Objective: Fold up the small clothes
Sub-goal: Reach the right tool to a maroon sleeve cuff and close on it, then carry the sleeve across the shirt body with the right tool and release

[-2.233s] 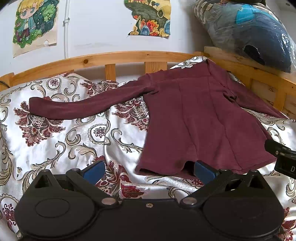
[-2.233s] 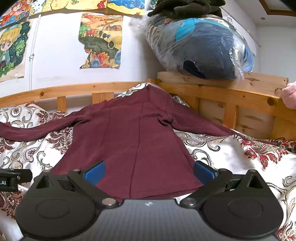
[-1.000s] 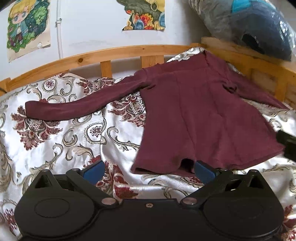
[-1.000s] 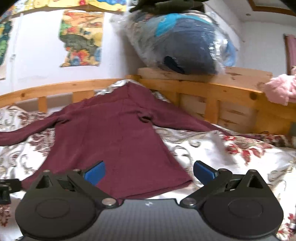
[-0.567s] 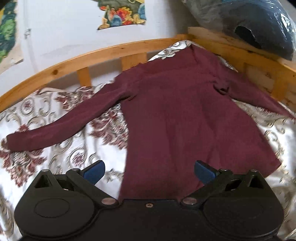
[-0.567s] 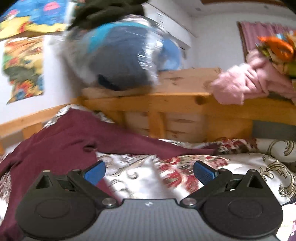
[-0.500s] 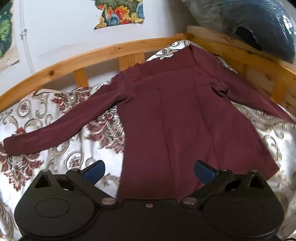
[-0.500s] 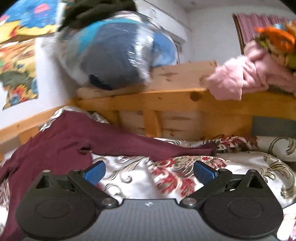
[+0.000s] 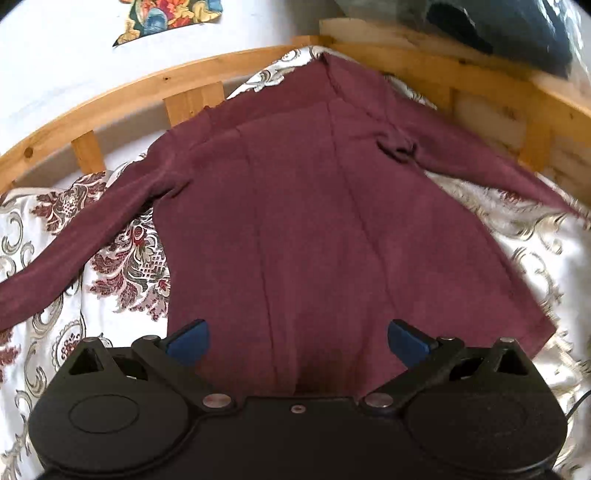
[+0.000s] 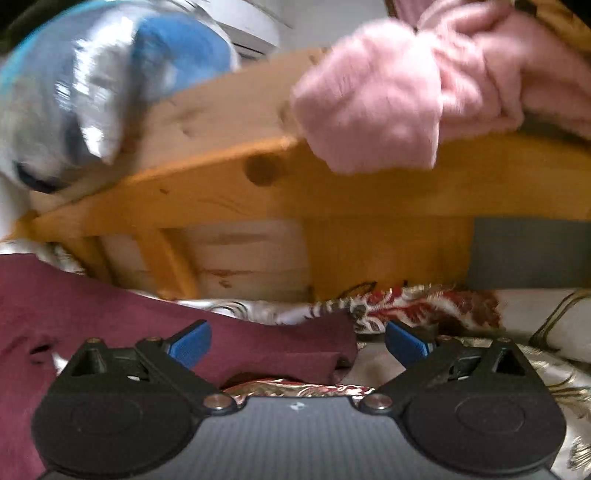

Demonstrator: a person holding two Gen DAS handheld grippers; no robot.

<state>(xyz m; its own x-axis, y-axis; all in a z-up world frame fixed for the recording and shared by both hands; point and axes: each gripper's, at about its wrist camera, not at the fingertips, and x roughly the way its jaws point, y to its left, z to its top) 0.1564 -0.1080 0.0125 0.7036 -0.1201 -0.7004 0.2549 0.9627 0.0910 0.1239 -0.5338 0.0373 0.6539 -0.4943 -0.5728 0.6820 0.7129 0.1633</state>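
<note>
Flat on the patterned bedspread (image 9: 122, 254) lies the maroon long-sleeved top (image 9: 295, 229), front down or up I cannot tell — hem toward the camera, neck toward the wooden bed rail (image 9: 110, 99). Left wrist view takes in the whole garment: body spread wide, one sleeve (image 9: 77, 251) running out leftward from the body over the floral print, the other sleeve angling right along the rail. A small bunched wrinkle sits at the right armpit.

Left gripper (image 9: 297, 338) hangs above the hem, near the body's middle, jaws spread wide, blue pads (image 9: 188, 338) either side of bare cloth, nothing between them.

Right wrist view shows what the left cannot: the far end of the right sleeve (image 10: 288, 350). Its cuff lies on the bedspread (image 10: 406, 306) just short of the rail's foot, edge slightly lifted. Right gripper (image 10: 297, 343) is low over that cuff, jaws apart, left pad (image 10: 190, 343) over the sleeve, right pad past the cuff's end over the spread — not clamped on anything.

Beyond the sleeve, same view: the wooden rail (image 10: 258, 192) close and blurred, a pink fleecy garment (image 10: 406, 92) draped over its top, and left of that a plastic-wrapped blue and grey bundle (image 10: 92, 85) resting on the rail.

Only the left view shows the white wall behind the rail, with a colourful poster (image 9: 170, 18) at the top edge.
</note>
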